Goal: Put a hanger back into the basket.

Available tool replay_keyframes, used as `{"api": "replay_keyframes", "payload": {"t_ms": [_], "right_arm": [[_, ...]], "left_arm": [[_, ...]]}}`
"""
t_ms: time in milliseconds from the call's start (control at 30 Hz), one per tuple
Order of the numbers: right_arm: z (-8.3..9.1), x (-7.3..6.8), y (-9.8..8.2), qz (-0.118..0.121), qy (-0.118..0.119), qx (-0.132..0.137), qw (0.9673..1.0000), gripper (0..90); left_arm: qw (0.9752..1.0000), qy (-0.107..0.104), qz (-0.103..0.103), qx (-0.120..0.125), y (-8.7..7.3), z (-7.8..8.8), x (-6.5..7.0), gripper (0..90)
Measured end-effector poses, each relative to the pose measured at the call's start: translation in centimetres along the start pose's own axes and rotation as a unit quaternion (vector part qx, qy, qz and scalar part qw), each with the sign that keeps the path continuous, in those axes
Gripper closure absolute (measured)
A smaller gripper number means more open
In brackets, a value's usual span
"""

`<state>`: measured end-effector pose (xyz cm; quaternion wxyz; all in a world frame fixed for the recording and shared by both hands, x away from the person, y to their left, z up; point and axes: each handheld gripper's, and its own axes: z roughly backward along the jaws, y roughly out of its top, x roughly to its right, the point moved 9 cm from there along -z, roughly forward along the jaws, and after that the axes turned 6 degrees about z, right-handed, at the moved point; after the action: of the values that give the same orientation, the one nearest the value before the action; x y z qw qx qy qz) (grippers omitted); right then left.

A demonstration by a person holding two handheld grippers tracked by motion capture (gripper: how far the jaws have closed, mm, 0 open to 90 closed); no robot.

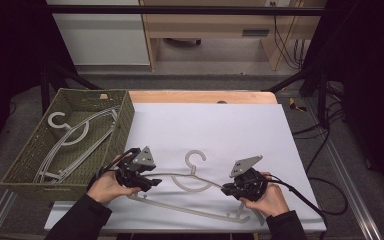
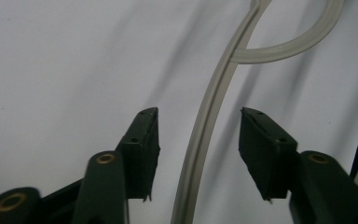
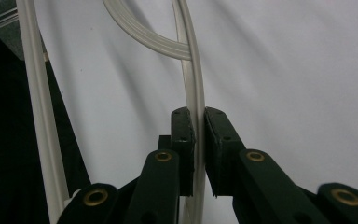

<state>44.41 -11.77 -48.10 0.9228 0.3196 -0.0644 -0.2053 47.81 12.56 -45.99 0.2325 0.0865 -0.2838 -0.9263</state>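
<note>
A: Nearest the camera in the high view, what comes in from the bottom edge?

B: Two sleeved forearms. The left hand (image 1: 109,186) carries the left gripper (image 1: 156,182); the right hand (image 1: 266,199) carries the right gripper (image 1: 225,189). Both rest low over the white sheet (image 1: 230,130) that covers the table.

A: Location of the hanger?

B: The pale plastic hanger (image 1: 190,186) lies flat on the near part of the white sheet, between the two grippers. Its hook points to the far side; its bottom bar runs along the near edge of the sheet.

A: State of the right gripper?

B: Clenched. In the right gripper view the pads (image 3: 184,140) press on both sides of the hanger's right shoulder arm (image 3: 195,88).

A: State of the left gripper?

B: Released. In the left gripper view the left shoulder arm (image 2: 205,135) passes between the jaws, with a clear gap to each of the pads (image 2: 144,144). No contact is visible.

A: Other items?

B: A woven green basket (image 1: 125,120) stands at the left, touching the sheet's edge. It holds more hangers (image 1: 75,135) of the same pale kind.
</note>
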Motion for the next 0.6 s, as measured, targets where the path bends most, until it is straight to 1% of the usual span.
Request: {"api": "replay_keyframes", "payload": {"t_ms": [33, 67, 100, 133, 167, 233, 267, 333, 367, 400, 433, 467, 533, 567, 600], "right_arm": [[0.0, -0.1, 0.0, 0.004, -0.004, -0.003, 1.0000, 82.8], [0.0, -0.1, 0.0, 0.009, -0.002, -0.006, 0.9999, 82.8], [0.0, -0.1, 0.0, 0.009, -0.002, -0.006, 0.9999, 82.8], [0.0, -0.1, 0.0, 0.009, -0.006, -0.008, 0.9999, 82.8], [0.0, -0.2, -0.1, 0.012, -0.002, -0.010, 0.9999, 82.8], [-0.1, -0.3, -0.1, 0.013, -0.003, -0.008, 0.9999, 82.8], [0.0, -0.2, -0.1, 0.017, -0.006, -0.010, 0.9998, 82.7], [0.0, -0.2, -0.1, 0.017, -0.006, -0.012, 0.9998, 82.7], [-0.1, -0.3, -0.1, 0.019, -0.004, -0.009, 0.9998, 82.7], [-0.2, -0.2, -0.1, 0.027, -0.003, -0.008, 0.9996, 82.6], [-0.2, -0.2, -0.1, 0.027, -0.003, -0.008, 0.9996, 82.6], [-0.2, -0.1, -0.1, 0.031, -0.006, -0.007, 0.9995, 82.3], [-0.3, 0.1, -0.2, 0.040, -0.010, -0.005, 0.9991, 81.6], [-0.2, 0.2, -0.2, 0.038, -0.017, -0.005, 0.9991, 81.1], [-0.1, 0.5, -0.1, 0.043, -0.028, -0.004, 0.9987, 79.9]], "left_arm": [[1.0000, 0.000, -0.003, -0.002, 0.0, -0.2, 0.1, 56.9], [1.0000, -0.002, -0.005, -0.006, -0.1, -0.3, 0.2, 59.6], [0.9999, -0.002, -0.007, -0.007, -0.1, -0.4, 0.2, 59.6], [0.9999, -0.006, -0.006, -0.011, -0.1, -0.5, 0.3, 62.6], [0.9998, -0.010, -0.006, -0.014, -0.2, -0.6, 0.4, 70.0], [0.9996, -0.012, -0.010, -0.025, -0.4, -0.9, 0.4, 73.7], [0.9995, -0.012, -0.011, -0.028, -0.5, -1.0, 0.5, 74.7], [0.9993, -0.014, -0.014, -0.033, -0.6, -1.1, 0.6, 75.1], [0.9991, -0.015, -0.017, -0.036, -0.7, -1.1, 0.7, 75.7], [0.9992, -0.015, -0.019, -0.033, -0.7, -1.0, 0.9, 76.5], [0.9992, -0.015, -0.019, -0.033, -0.7, -1.0, 0.9, 77.2], [0.9992, -0.015, -0.023, -0.030, -0.8, -1.0, 0.9, 77.2], [0.9993, -0.017, -0.024, -0.023, -0.9, -0.9, 1.2, 78.2], [0.9993, -0.020, -0.027, -0.018, -0.9, -0.8, 1.4, 78.9], [0.9993, -0.020, -0.028, -0.014, -1.0, -0.7, 1.6, 80.0]]}}
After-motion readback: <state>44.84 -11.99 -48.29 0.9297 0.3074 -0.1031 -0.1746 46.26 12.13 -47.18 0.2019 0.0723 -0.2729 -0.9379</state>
